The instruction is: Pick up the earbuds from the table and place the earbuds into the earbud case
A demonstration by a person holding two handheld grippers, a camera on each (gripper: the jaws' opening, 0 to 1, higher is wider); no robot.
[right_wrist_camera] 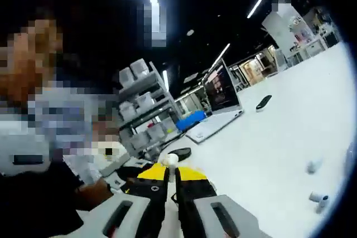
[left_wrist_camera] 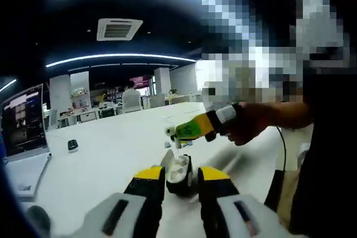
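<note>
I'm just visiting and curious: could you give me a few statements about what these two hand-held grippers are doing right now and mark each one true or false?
1. The left hand-held gripper holds the open earbud case between its jaws. True.
2. The right hand-held gripper is wide open and holds nothing. False: its jaws are shut on a white earbud.
3. A laptop stands open on the white table. True.
4. The case's lid is closed. False: the lid is up and the white inside shows.
5. In the left gripper view, the right hand-held gripper hangs above the case. True.
</note>
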